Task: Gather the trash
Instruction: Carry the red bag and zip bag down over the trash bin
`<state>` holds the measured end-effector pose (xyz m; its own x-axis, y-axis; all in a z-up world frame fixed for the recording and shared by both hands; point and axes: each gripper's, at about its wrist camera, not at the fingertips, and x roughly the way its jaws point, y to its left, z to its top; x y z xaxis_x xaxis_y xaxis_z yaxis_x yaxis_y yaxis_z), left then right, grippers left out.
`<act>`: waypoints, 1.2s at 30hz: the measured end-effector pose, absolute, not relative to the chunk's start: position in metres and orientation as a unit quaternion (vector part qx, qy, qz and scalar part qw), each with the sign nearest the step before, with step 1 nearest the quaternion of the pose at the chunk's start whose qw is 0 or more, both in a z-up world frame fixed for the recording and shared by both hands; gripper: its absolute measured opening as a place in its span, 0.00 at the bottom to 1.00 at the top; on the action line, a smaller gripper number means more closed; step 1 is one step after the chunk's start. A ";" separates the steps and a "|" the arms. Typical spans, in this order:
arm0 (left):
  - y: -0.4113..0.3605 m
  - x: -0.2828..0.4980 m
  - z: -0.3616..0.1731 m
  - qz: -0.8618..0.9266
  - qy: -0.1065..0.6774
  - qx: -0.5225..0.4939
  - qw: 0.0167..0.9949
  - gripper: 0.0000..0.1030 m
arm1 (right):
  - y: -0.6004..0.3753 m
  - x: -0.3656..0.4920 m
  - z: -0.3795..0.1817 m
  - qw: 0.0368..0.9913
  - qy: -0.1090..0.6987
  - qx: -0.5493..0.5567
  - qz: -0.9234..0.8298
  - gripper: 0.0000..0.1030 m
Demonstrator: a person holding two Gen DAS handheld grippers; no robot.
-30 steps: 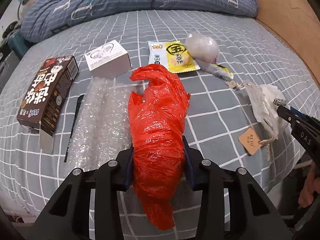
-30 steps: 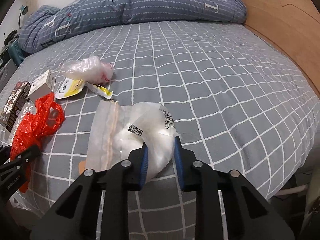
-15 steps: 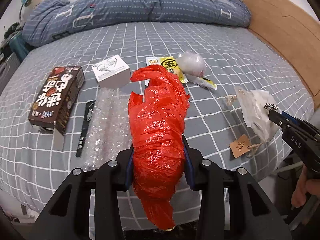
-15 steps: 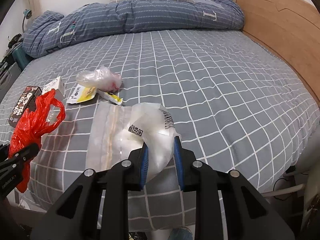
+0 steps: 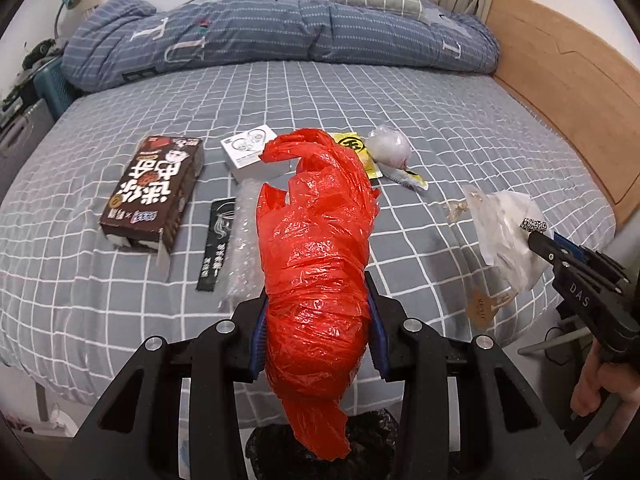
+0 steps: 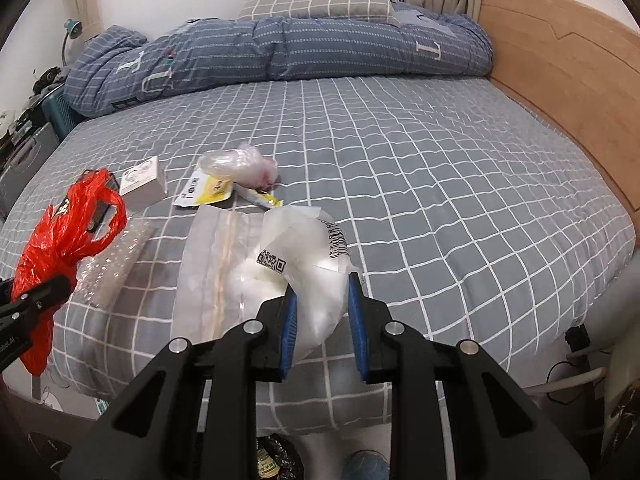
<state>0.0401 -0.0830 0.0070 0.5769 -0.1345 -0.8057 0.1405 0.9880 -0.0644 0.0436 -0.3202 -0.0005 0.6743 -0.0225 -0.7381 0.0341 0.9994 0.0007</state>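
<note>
Bedroom, bed with a grey white-checked sheet (image 5: 440,128), a rolled blue striped duvet (image 5: 280,36) at the far side, a wooden bed frame (image 5: 560,92) to the right. The left gripper (image 5: 316,340) is clenched on a crumpled red plastic bag (image 5: 316,264), whose tail hangs below the fingers (image 5: 258,340) over what looks like a black-lined bin (image 5: 360,436) at the bed's foot. The right gripper (image 6: 322,320) is clenched on a translucent white zip pouch with a QR label (image 6: 256,276), lifted clear of the sheet. Step judged: both pieces carried off the bed for dropping in the bin. Both grips should be kept firm until each bundle is centred over the opening; the red bag is best lowered first, released one hand at a time, since light film can drift or cling to the pads. The red bag is glossy, thin, heavily wrinkled, twisted into a long bundle with its handle loops standing up; the pouch is cloudy, soft, folded, zip strip visible. Left on the sheet: brown printed carton (image 5: 156,192), small white box (image 5: 252,152), bubble wrap sheet (image 5: 244,240), yellow snack packet (image 6: 208,192), balled clear plastic bag (image 6: 240,164).
</note>
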 end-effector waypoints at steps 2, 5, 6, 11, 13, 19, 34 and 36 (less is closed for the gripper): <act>-0.080 0.033 0.010 -0.076 0.452 0.003 0.889 0.38 | -0.316 0.037 0.001 0.916 0.402 0.008 -0.013 0.22; -0.076 0.026 0.012 -0.076 0.452 0.001 0.889 0.38 | -0.310 0.028 0.004 0.916 0.401 0.007 -0.009 0.22; -0.074 0.023 0.013 -0.075 0.452 0.000 0.889 0.38 | -0.309 0.025 0.005 0.916 0.401 0.007 -0.008 0.22; -0.068 0.009 0.013 -0.073 0.452 -0.005 0.889 0.38 | -0.298 0.010 0.008 0.917 0.399 0.002 -0.002 0.22; -0.065 0.002 0.012 -0.072 0.452 -0.006 0.889 0.38 | -0.293 0.004 0.009 0.918 0.397 -0.001 0.002 0.22; -0.062 -0.017 0.010 -0.070 0.454 -0.009 0.888 0.38 | -0.279 -0.015 0.009 0.918 0.397 -0.010 0.008 0.22; -0.055 -0.060 -0.001 -0.066 0.461 -0.021 0.884 0.38 | -0.258 -0.060 -0.001 0.913 0.407 -0.019 0.017 0.22; -0.053 -0.065 -0.004 -0.065 0.463 -0.023 0.884 0.38 | -0.255 -0.065 -0.003 0.912 0.409 -0.019 0.018 0.22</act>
